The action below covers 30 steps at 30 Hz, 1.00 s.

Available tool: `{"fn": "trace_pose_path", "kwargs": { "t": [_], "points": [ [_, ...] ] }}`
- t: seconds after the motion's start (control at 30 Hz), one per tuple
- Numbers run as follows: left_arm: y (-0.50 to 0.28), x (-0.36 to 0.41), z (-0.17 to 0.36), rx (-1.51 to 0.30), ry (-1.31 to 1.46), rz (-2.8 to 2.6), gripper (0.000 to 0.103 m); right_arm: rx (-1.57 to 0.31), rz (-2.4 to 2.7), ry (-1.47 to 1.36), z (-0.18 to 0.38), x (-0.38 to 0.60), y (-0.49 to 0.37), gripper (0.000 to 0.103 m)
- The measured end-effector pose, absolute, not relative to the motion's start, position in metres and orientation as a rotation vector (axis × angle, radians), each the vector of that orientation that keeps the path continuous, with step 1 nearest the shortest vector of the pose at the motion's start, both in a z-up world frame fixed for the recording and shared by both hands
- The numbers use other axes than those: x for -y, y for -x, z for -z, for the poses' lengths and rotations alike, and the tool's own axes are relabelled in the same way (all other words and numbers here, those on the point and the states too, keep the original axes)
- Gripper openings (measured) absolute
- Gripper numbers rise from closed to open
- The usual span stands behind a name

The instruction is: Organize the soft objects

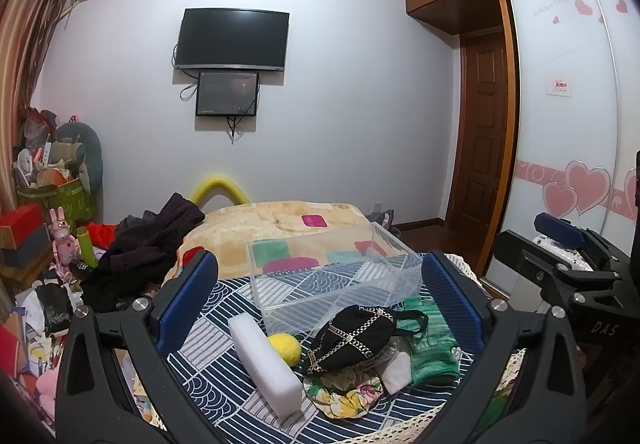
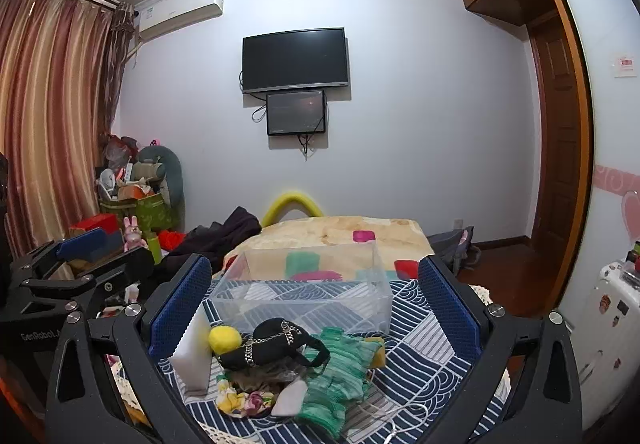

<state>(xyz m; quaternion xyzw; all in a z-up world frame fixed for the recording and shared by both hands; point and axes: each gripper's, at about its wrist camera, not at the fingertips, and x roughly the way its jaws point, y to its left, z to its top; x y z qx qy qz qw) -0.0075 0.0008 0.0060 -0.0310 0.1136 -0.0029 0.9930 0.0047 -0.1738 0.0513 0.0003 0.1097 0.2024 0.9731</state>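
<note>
One clear box is sitting on the patterned bedcover; just before it are lying one foam block, one yellow ball, one black cap and one green cloth. Left gripper and right gripper are both hanging wide apart, holding nothing

1. We see a clear box of glossy, smooth transparent plastic.
2. The white block looks like matt foam with a fine grainy skin.
3. The yellow ball looks fuzzy, like felt.
4. The black cap is matt cloth crossed by shiny metal chains.
5. The green glove is ribbed knit.
6. The bedcover is smooth printed cloth.
7. The left gripper has ridged blue pads on matt black plastic, with 2 shiny metal screws nearby.
</note>
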Motion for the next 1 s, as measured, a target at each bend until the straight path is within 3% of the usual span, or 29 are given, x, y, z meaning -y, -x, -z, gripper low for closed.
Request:
{"fn": "trace_pose_path", "kwargs": {
  "t": [0.3,0.4,0.47,1.0],
  "points": [
    [0.005,-0.002,-0.002,-0.233,0.060,0.020,0.103,-0.227,-0.407,0.012,-0.043,0.171,-0.009,0.103],
    [0.002,-0.008,0.002,-0.242,0.058,-0.019,0.090,-0.241,-0.388,0.026,-0.036,0.174,-0.014,0.102],
    [-0.004,-0.017,0.007,-0.275,0.082,-0.032,0.083,-0.272,-0.373,0.019,-0.028,0.180,-0.020,0.098],
    [-0.047,-0.036,0.080,-0.498,0.129,-0.049,0.070,-0.528,-0.401,0.092,0.037,0.178,-0.049,0.074]
  ]
}}
